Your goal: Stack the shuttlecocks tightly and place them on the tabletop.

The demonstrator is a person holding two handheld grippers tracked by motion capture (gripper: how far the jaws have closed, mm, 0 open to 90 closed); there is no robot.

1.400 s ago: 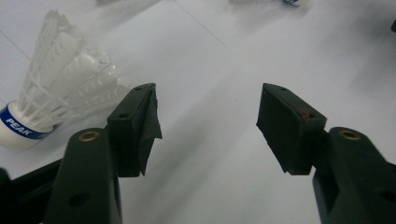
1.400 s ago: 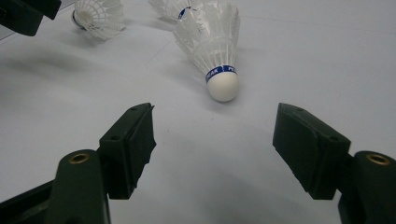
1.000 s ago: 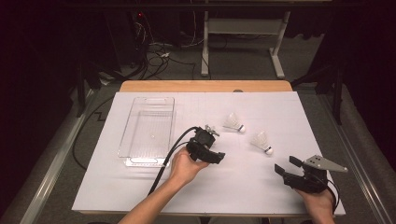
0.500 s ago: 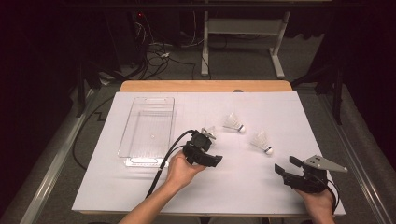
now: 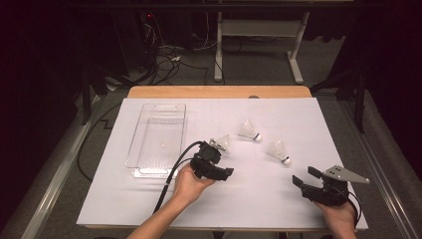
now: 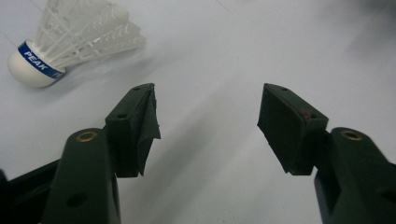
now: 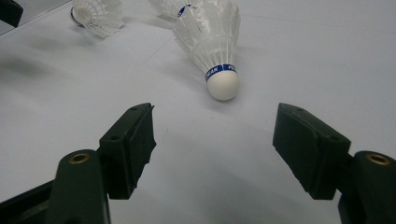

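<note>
We see the left gripper (image 5: pixel 215 160) near the middle of the white table (image 5: pixel 149 209), held in the left hand (image 5: pixel 189 183), its cable looping back toward the near edge. Its jaws stand wide apart with nothing between them. In the left gripper view a shuttlecock (image 6: pixel 70 39) lies on its side at about 10 o'clock from the gap between the jaws, cork toward the left, near the left jaw tip but not touching it. In the high view that nearest shuttlecock (image 5: pixel 222 143) lies just beyond the gripper, at about 1 o'clock from it.

The right gripper (image 5: pixel 304 177) rests near the table's near right corner, in the right hand (image 5: pixel 338 214), a grey plate on top. Its jaws are also spread wide and hold nothing. In the right gripper view a second shuttlecock (image 7: pixel 212 44) lies straight ahead at 12 o'clock, cork toward the jaws and apart from them. In the high view this one (image 5: pixel 278 150) sits at about 11 o'clock from the right gripper.

A third shuttlecock (image 5: pixel 249 131) lies farther back, between the other two. A clear tray (image 5: pixel 133 158) stands at 10 o'clock from the left gripper, lengthwise away from us.
</note>
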